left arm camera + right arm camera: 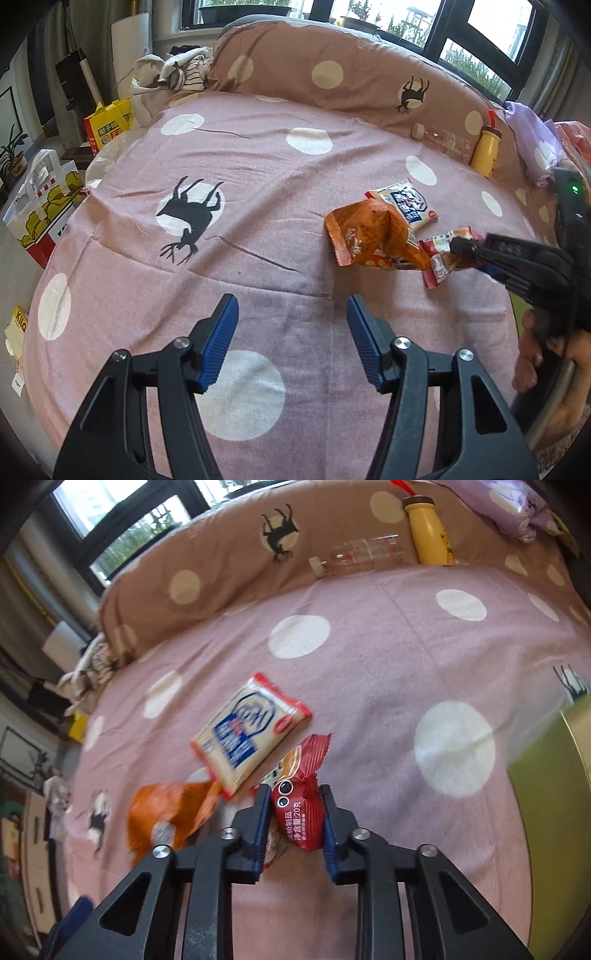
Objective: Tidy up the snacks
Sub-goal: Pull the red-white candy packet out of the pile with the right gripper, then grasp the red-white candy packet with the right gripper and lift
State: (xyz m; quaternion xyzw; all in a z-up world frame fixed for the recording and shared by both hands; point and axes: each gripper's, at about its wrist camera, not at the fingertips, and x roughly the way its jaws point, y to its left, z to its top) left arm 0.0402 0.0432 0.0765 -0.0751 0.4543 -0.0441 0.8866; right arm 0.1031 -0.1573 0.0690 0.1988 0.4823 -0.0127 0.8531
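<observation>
Three snack packets lie close together on a pink polka-dot bedsheet (258, 166). An orange packet (373, 236) sits left of a white and blue packet (406, 203) and a small red packet (443, 254). My right gripper (295, 805) is shut on the red packet (301, 801), with the white and blue packet (247, 734) just beyond it and the orange packet (170, 816) to its left. The right gripper also shows in the left wrist view (461, 247). My left gripper (291, 325) is open and empty above bare sheet, short of the packets.
A yellow bottle (485, 149) and a clear plastic bottle (443, 142) rest against the brown pillow (332, 74) at the back. A green box edge (554, 812) is at right. Bags (107, 125) and boxes stand on the floor left of the bed.
</observation>
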